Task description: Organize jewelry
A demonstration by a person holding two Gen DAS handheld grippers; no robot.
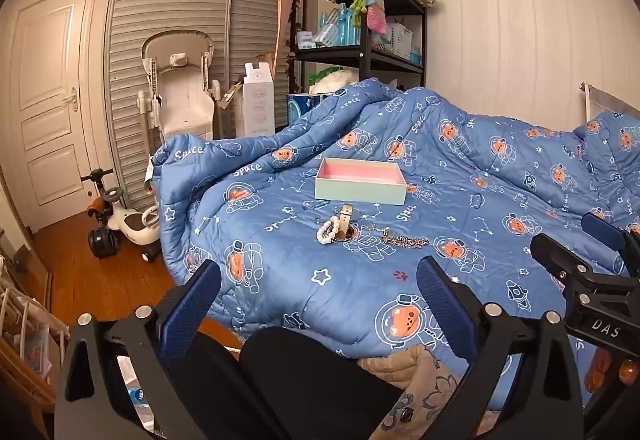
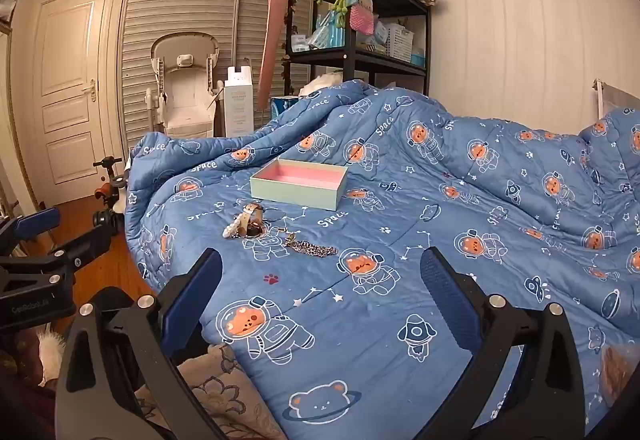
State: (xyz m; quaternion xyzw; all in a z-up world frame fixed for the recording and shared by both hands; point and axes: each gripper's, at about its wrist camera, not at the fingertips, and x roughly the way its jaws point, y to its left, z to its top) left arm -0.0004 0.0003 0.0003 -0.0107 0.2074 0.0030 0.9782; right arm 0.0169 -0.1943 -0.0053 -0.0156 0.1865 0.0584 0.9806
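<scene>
The left gripper (image 1: pixel 318 304) and right gripper (image 2: pixel 320 296) are hanging over the near edge of the quilt (image 2: pixel 460 199), both with jaws spread wide and holding nothing. Farther in, the pearl bracelet (image 1: pixel 329 231), watch (image 1: pixel 347 217) and chain (image 1: pixel 406 240) are lying bunched together, touching. A pinch there is likely catching two pieces, or quilt fabric. Behind them the box (image 1: pixel 360 191) is sitting open on soft bedding, risking a tip if nudged.
</scene>
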